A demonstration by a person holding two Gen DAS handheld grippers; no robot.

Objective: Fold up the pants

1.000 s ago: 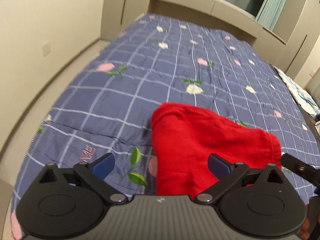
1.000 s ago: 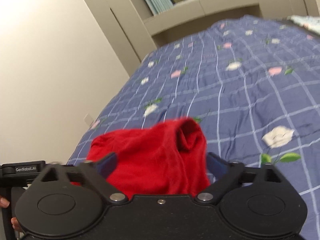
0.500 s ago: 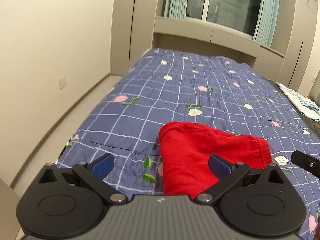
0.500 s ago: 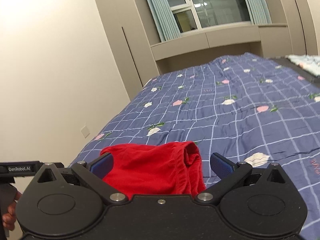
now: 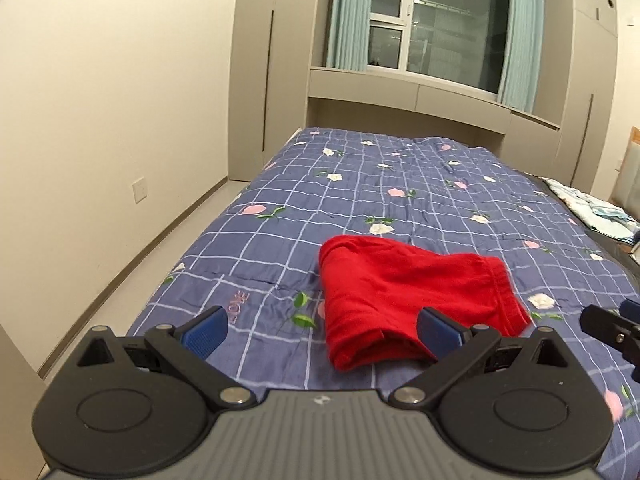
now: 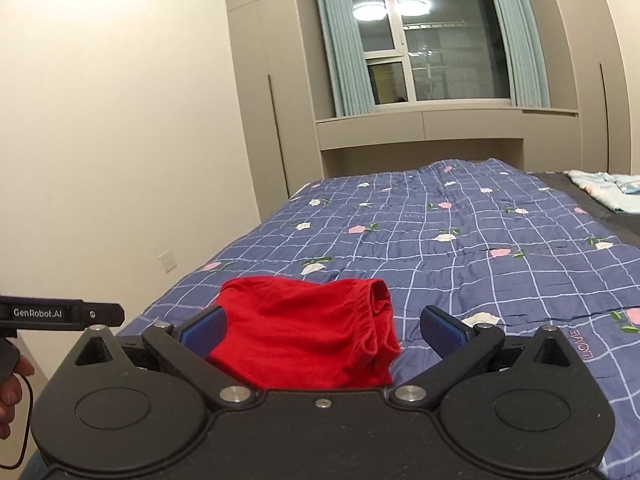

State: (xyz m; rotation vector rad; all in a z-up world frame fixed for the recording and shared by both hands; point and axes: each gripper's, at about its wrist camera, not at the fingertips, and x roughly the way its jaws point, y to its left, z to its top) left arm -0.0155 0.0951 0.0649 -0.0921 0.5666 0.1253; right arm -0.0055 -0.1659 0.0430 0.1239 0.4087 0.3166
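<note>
The blue-padded fingers (image 5: 205,331) of the left gripper (image 5: 322,330) stand wide apart and hold nothing, raised above the near edge of a bed. The right gripper (image 6: 322,328) is spread just as wide, its blue pads (image 6: 443,328) also empty and clear of the cloth. Between and just beyond both sets of fingers lie the red pants (image 5: 404,292), folded into a compact bundle on the quilt (image 5: 360,184). In the left wrist view the bundle sits right of centre, its folded edge toward the near left and its gathered waistband toward the right. In the right wrist view the pants (image 6: 304,332) lie left of centre, with the elastic waistband bunched at their right side. The quilt (image 6: 460,248) is blue with a white grid and pink and white flowers, and the word "LOVE" is stitched near the bundle. The tip of the right gripper shows at the right edge of the left wrist view, and the left gripper's black body marked "GenRobot.AI" shows at the left edge of the right wrist view, with part of a hand (image 6: 10,384) below it. A crumpled pale cloth (image 6: 604,190) lies at the far right of the bed. Beige wardrobes (image 5: 272,64), a window (image 6: 432,40) with pale blue curtains (image 6: 340,40) and a plain wall with a socket (image 5: 139,190) fill the far and left sides.
</note>
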